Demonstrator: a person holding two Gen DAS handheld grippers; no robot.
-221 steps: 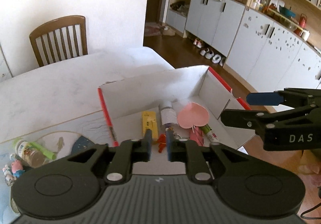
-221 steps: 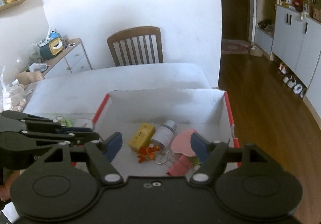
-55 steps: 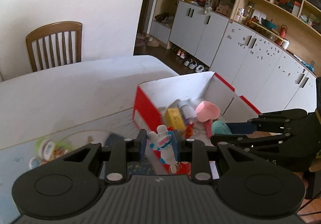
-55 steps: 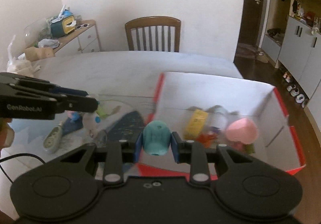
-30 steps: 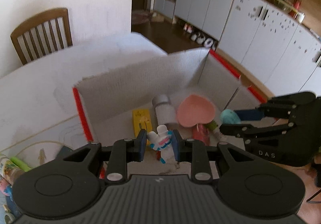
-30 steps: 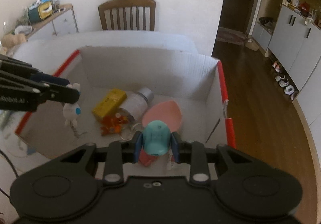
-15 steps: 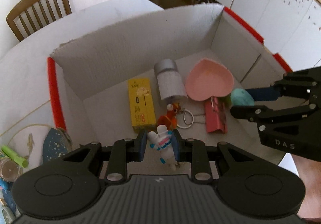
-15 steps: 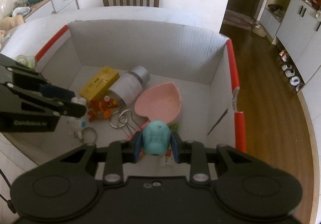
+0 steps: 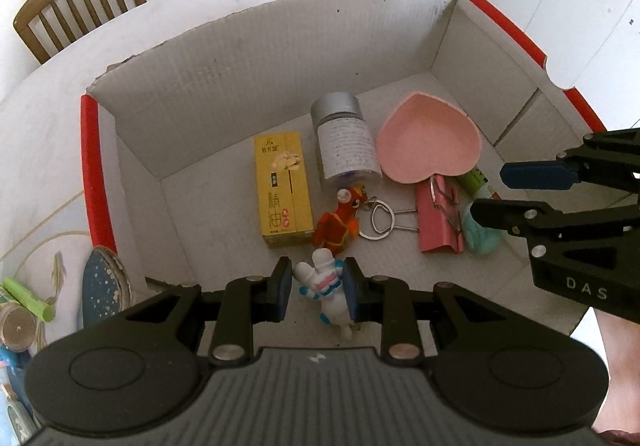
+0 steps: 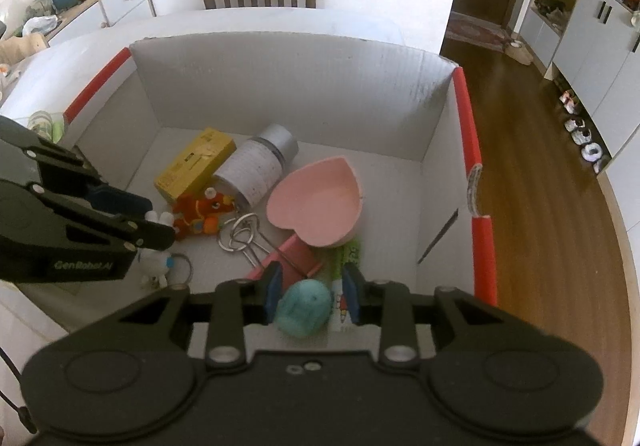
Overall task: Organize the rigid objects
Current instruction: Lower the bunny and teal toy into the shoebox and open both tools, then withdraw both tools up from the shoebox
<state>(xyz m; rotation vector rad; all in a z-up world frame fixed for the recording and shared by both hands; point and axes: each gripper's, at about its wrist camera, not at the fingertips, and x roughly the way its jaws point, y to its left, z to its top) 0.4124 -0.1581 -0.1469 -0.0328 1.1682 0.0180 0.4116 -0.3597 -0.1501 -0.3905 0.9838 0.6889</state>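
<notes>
**Cardboard box takes two small toys at once**

Cardboard, white inside with red rims, the box (image 9: 496, 22) sits on the pale tabletop (image 9: 48, 126) and is stiff enough to stay put while things drop in. On its floor lie a yellow carton (image 9: 283, 188), a labelled bottle (image 9: 346, 144) on its side, a pink heart dish (image 9: 430, 144), a pink binder clip (image 9: 438, 220), an orange figure (image 9: 340, 220) and wire rings (image 9: 380, 220); all look hard, light and easily nudged.

Right gripper (image 10: 312, 292) hangs low over the near right corner, its jaws slightly parted around a teal egg toy (image 10: 305, 309); the gaps beside the toy suggest it is being let go. Rounded and smooth, it probably rolls, so it is best gripped across its middle.

Left gripper (image 9: 316, 286) holds a white figurine (image 9: 324, 286) with pink and blue stripes between narrow jaws, just above the floor near the orange figure. Small and lumpy with thin limbs, it seems light but awkward; the torso is the safest hold.
</notes>
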